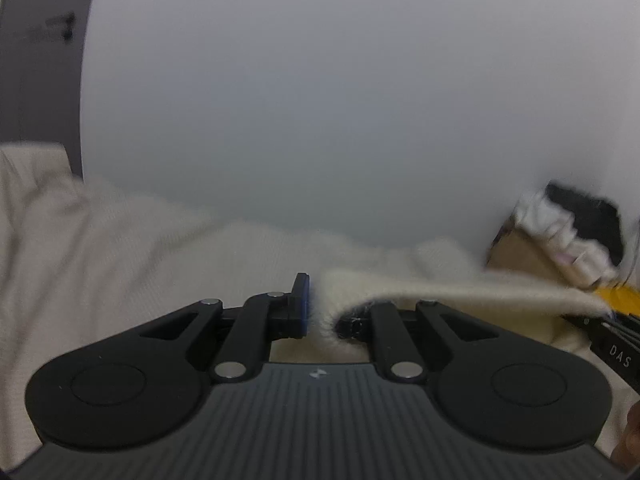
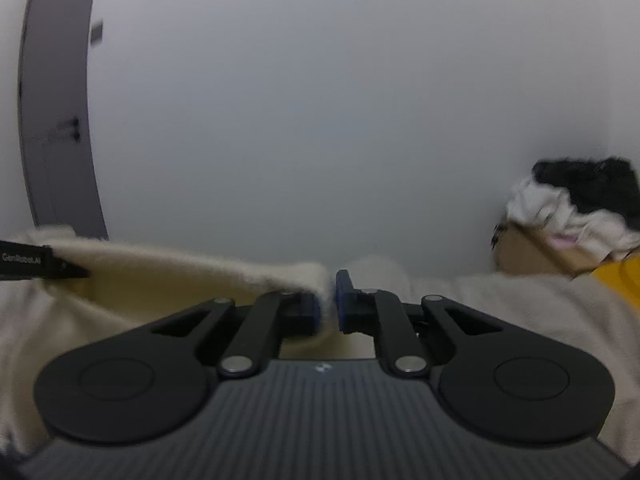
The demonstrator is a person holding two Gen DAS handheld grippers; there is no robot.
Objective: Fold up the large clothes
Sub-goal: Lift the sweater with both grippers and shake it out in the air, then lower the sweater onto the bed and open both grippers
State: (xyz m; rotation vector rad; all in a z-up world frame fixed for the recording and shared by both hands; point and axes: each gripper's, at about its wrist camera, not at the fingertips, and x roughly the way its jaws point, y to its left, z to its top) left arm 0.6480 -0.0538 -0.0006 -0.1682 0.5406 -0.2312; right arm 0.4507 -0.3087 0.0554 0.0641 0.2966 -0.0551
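While pinched, cream garment [image 2: 256, 276] between both jaws.

A plain indoor room, home-like, with laundry about

A bare pale grey wall [image 2: 320, 100] fills most of both views; at the far left stands a grey door [image 2: 56, 120] with a dark handle [image 2: 74, 128]. Low on the right a brown cardboard box [image 2: 528, 252] is heaped with white and black clothes [image 2: 580, 208], and a cream knitted garment [image 1: 100, 260] is spread across the foreground. Whether it is a bedroom or a spare room cannot be told
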